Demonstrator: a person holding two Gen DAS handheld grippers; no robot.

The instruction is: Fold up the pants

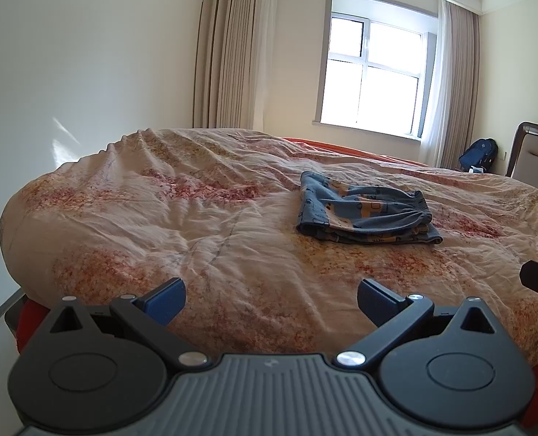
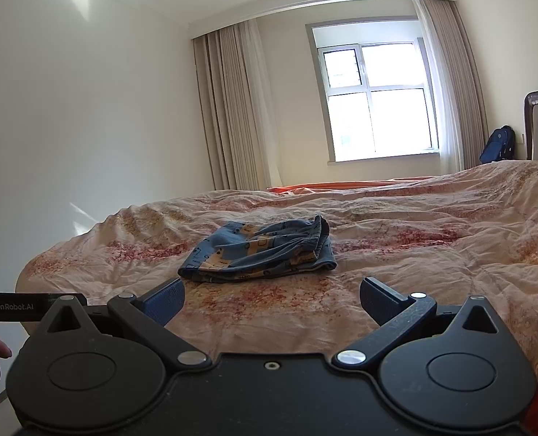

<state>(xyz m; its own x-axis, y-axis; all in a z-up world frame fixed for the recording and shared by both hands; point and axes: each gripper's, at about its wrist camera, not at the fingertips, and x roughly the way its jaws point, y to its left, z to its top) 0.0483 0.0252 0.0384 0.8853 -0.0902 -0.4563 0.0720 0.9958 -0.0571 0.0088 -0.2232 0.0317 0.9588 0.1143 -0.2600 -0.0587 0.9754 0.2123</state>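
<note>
The blue patterned pants [image 1: 365,212] lie folded on the floral quilt [image 1: 196,225], ahead and right of the left gripper [image 1: 270,299]. The right gripper [image 2: 272,301] faces them too (both spread wide, empty); lower layers stay hidden.

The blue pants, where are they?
The blue pants lie folded on the flowery quilt, ahead of both open grippers, right of centre in the left view.

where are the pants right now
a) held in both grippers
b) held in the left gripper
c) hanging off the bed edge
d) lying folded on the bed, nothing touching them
d: the pants lie in a folded bundle on the bed cover, while the left gripper and right gripper sit short of them with jaws apart and nothing between them.
</note>
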